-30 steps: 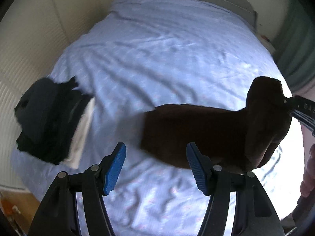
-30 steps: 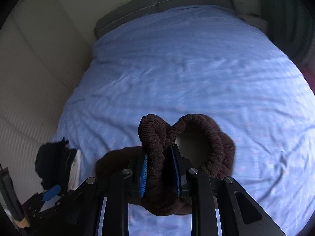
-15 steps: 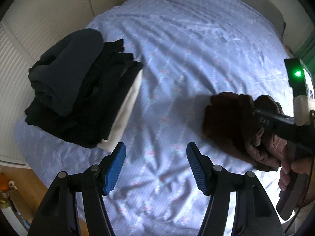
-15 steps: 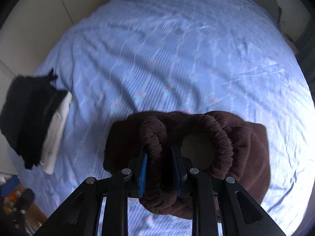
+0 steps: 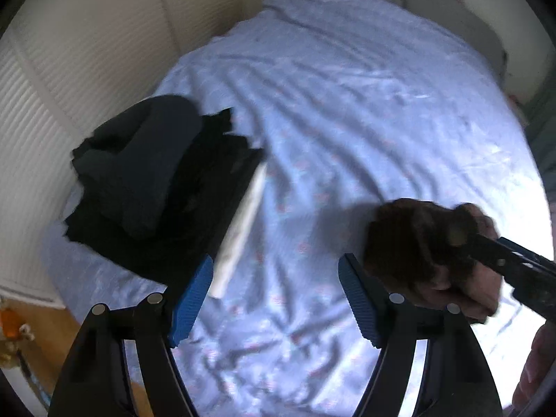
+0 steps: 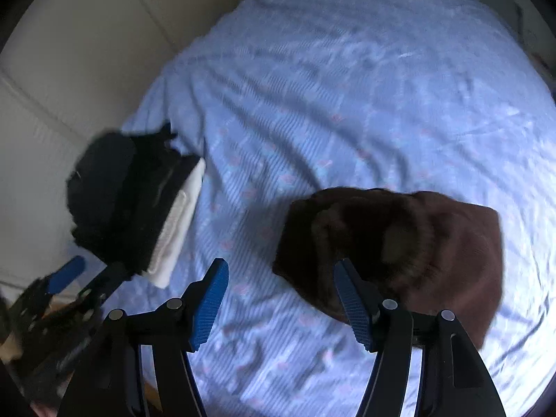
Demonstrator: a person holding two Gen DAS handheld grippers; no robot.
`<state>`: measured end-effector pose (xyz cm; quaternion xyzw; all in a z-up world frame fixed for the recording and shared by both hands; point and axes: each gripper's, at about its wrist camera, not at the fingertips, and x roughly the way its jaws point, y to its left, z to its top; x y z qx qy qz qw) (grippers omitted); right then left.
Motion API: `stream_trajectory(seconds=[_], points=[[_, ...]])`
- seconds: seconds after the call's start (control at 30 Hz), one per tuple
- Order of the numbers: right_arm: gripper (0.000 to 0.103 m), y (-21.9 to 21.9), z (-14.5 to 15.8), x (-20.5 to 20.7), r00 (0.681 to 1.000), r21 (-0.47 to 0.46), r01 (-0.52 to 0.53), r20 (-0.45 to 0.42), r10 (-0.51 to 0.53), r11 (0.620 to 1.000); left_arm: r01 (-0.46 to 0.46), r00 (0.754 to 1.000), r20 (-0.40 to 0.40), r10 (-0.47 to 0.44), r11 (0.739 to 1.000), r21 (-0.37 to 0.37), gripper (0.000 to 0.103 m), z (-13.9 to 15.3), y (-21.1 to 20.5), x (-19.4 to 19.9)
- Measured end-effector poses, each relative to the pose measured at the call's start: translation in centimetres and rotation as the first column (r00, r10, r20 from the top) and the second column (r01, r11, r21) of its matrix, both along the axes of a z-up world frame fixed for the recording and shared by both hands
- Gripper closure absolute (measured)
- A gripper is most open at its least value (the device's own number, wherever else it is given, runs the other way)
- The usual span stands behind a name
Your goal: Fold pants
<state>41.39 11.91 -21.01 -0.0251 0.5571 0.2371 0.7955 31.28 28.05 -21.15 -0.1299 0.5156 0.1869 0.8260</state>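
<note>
On the blue bedsheet (image 6: 347, 87) the brown pants (image 6: 399, 243) now lie in a folded bundle, released: half a second ago the right gripper (image 6: 281, 299) was clamped on their waistband, and now its blue pads stand wide apart with nothing between them, the right pad just at the bundle's near edge. From the left wrist view the pants (image 5: 410, 239) look blurred. The left gripper (image 5: 274, 299) stays spread open and empty above the sheet, as before. Beside the wall the stack of dark folded clothes (image 6: 125, 201) with a white piece (image 6: 177, 229) at its edge has not shifted.
</note>
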Motion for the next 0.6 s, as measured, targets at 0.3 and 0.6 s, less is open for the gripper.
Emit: stream_trajectory(seconds=[0.3,0.6], points=[[0.026,-18.0,-2.3,1.8,0.929,-0.043,0.369,0.012,-0.369,0.928,0.223,0.975,0.024,-0.222,0.964,-0.145,0.026,-1.2,-9.5,6.1],[0.026,-24.3,-7.4,1.7,0.879,-0.102,0.464,-0.069,-0.472,0.880,0.208,0.972,-0.047,-0.229,0.939,-0.275,0.026,-5.8,-15.5,13.0]])
